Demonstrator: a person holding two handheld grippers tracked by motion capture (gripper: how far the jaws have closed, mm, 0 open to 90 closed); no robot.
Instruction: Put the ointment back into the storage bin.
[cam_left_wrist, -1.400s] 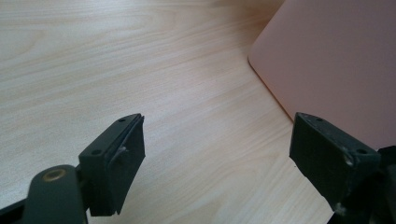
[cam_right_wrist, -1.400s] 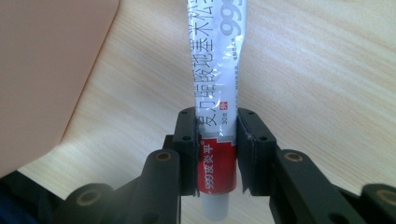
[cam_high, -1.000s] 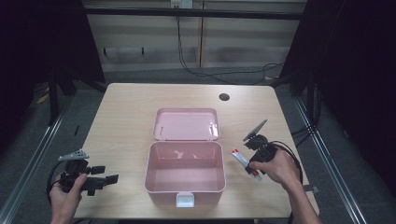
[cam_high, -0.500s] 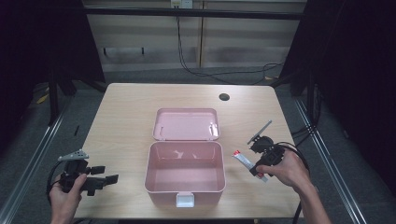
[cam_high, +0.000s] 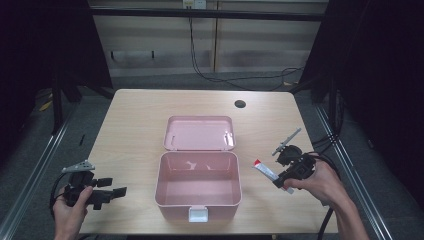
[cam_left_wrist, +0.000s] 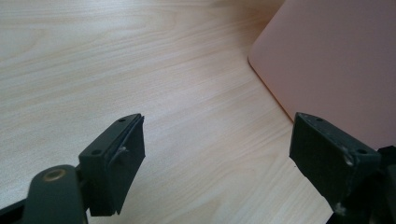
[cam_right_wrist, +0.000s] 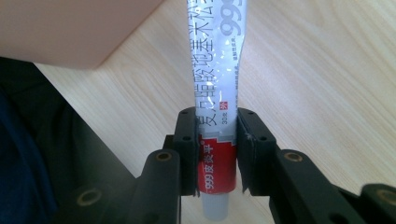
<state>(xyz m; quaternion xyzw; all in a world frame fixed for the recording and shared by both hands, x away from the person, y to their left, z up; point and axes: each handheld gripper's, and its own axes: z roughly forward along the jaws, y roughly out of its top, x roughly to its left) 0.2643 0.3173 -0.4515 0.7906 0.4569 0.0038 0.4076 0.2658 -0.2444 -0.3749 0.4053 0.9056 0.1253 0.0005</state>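
Ointment tube (cam_high: 266, 171) clenched in right tongs (cam_high: 285, 181), beside the open pink box (cam_high: 198, 186)
Tube hangs near the tabletop's (cam_high: 135, 125) right edge, long axis slanting toward the box, which lies just to its left; right hand is nearer; left tongs (cam_high: 114, 189) gape empty near the front-left corner.

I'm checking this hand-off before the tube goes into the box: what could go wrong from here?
The right gripper pinches the tube only near its cap end, so the long free end may swing or slip. It could also catch the rim of the pink box on the way in.
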